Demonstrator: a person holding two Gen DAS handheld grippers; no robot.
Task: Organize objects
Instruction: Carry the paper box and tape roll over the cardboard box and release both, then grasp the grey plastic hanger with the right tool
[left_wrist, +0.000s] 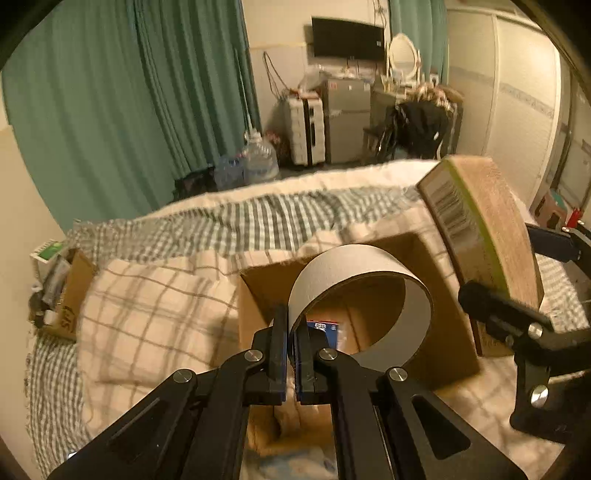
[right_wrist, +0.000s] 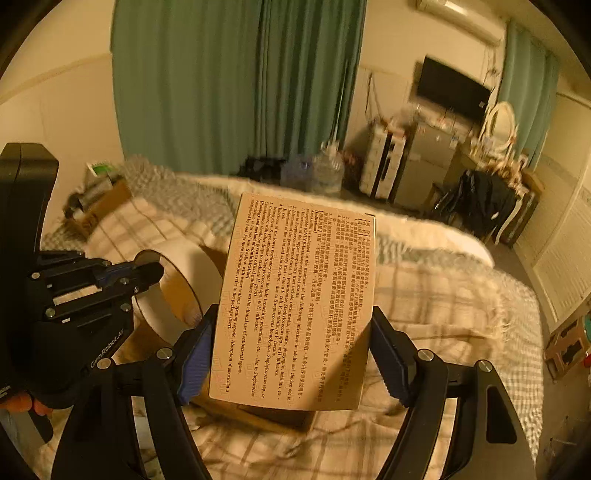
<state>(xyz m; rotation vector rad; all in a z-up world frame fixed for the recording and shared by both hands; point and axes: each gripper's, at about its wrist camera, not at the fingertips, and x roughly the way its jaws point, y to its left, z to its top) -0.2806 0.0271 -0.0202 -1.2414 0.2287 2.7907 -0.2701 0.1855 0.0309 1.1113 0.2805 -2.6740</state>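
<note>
Above the near open carton on the bed, the left gripper pinches a tape roll while the right gripper clamps a medicine box, each best lowered squarely inside before release.

bed is covered by a cream plaid blanket over a green-checked sheet. an open cardboard box is seen resting on the blanket near the middle. a smaller box, stuffed with items, is set at the bed's far left edge.
</note>
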